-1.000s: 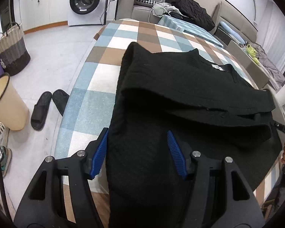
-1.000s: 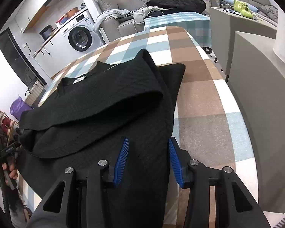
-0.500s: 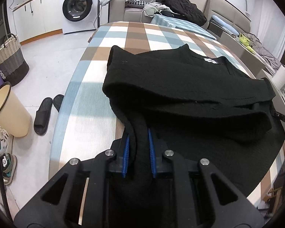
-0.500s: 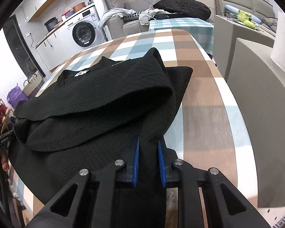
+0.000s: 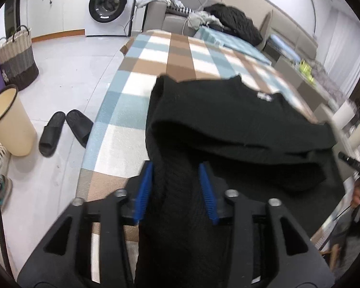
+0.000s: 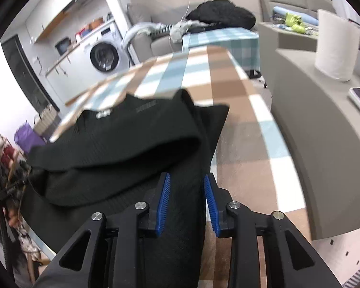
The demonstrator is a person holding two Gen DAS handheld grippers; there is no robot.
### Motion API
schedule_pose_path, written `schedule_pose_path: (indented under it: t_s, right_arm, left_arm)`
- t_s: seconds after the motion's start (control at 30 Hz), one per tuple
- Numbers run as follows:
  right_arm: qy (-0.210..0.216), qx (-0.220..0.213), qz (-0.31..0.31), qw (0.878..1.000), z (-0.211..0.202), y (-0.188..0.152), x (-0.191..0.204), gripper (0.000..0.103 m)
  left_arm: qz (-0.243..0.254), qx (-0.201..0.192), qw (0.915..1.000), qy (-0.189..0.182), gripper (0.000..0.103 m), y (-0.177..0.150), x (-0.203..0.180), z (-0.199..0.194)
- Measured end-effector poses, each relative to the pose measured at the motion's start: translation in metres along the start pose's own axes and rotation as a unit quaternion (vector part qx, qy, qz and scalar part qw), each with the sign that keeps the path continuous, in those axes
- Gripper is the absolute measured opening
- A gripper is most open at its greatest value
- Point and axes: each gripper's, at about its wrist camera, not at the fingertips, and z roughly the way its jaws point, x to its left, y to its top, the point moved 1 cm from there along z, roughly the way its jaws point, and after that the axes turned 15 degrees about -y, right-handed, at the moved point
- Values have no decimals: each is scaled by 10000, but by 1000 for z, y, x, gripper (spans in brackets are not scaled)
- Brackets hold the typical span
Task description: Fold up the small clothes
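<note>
Now both grippers' jaws are opening around the black sweater (image 5: 228, 120)

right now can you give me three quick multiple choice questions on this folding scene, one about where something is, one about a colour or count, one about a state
1. Where do the black slippers lie?
A. on the floor beside the table
B. on the checked tablecloth
C. on the sofa

2. What colour is the sweater on the tablecloth?
A. white
B. black
C. red

3. How is the door of the washing machine?
A. closed
B. swung wide open
C. missing

Answers:
1. A, the pair sits on the pale floor left of the table edge, near the cream bin.
2. B, the knit is black against the blue, brown and white checks.
3. A, the round door sits flat in the machine's front in both views.
</note>
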Motion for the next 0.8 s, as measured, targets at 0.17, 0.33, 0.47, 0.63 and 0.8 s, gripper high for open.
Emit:
schedule_pose_path:
  t_s: [0.17,0.33,0.47,0.63,0.8]
  right_arm:
    - [406,-129,182,9989,-13,8,-2,45]
    - [450,-171,257,9985,-2,22,-2,46]
    - [566,-161,399,9975,15,37,-5,46]
    - [705,93,572,9958,41,54,-1,43]
    - [1145,216,515,9919,49,63,9,6]
  left_arm:
    - [-100,-449,9988,-177,59,20,-1,-15]
    - [-118,-466,9988,-117,60,44,0,1]
    - [-175,-324,9992,-149,54,52,2,23]
    - [-213,-227,9994,-137,9,59,1,39]
    - [-57,-353,9990,-279,5,72,-5,36]
